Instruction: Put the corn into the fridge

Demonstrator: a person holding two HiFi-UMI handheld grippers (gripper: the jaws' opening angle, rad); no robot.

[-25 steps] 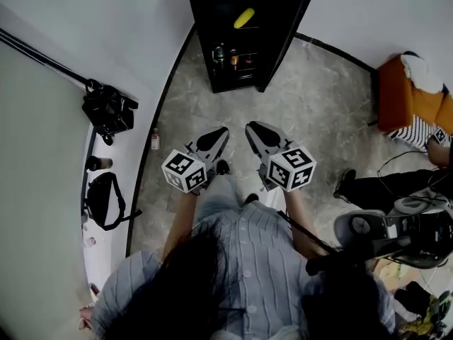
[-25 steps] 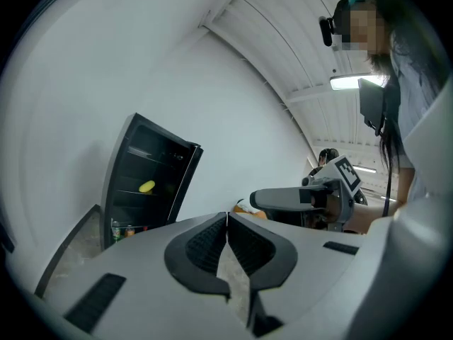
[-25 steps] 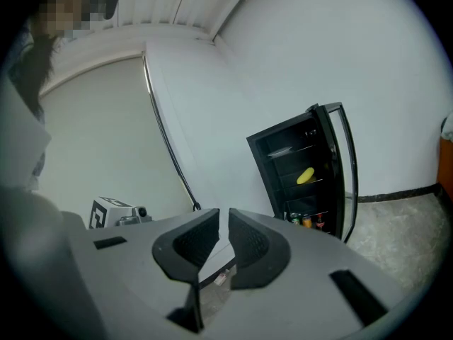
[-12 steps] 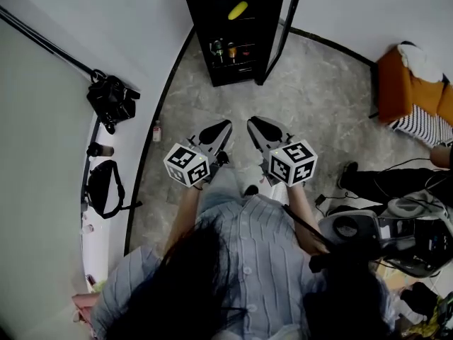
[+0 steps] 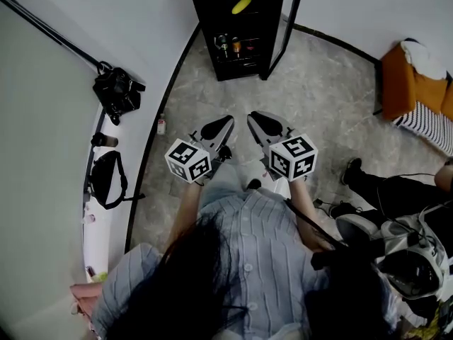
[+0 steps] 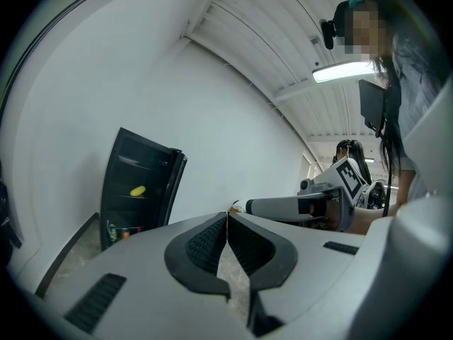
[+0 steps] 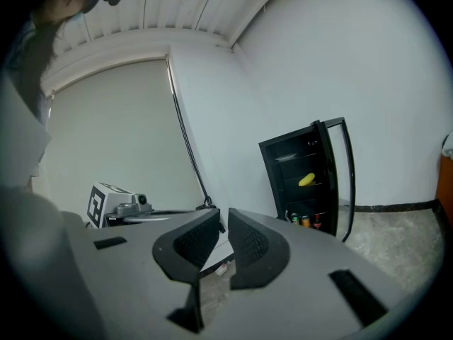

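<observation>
The yellow corn (image 5: 241,5) lies on an upper shelf inside the black fridge (image 5: 205,20), whose glass door (image 5: 286,21) stands open to the right. It also shows in the left gripper view as the corn (image 6: 137,190) and in the right gripper view as the corn (image 7: 306,180). My left gripper (image 5: 225,123) and right gripper (image 5: 253,117) are held side by side over the stone floor, well short of the fridge. The left gripper (image 6: 226,219) is shut with nothing in it. Equally shut and empty is the right gripper (image 7: 223,219).
Several cans (image 5: 230,47) stand on the fridge's low shelf. Black bags (image 5: 117,91) lie on the white ledge at left, and a small bottle (image 5: 161,125) is on the floor by the wall. An orange chair (image 5: 400,83), another person's shoes (image 5: 352,169) and camera gear (image 5: 407,261) are at right.
Both grippers have drifted together with the person across the floor, still side by side and shut. The corn lies unmoved on its shelf and the fridge door is still open.
</observation>
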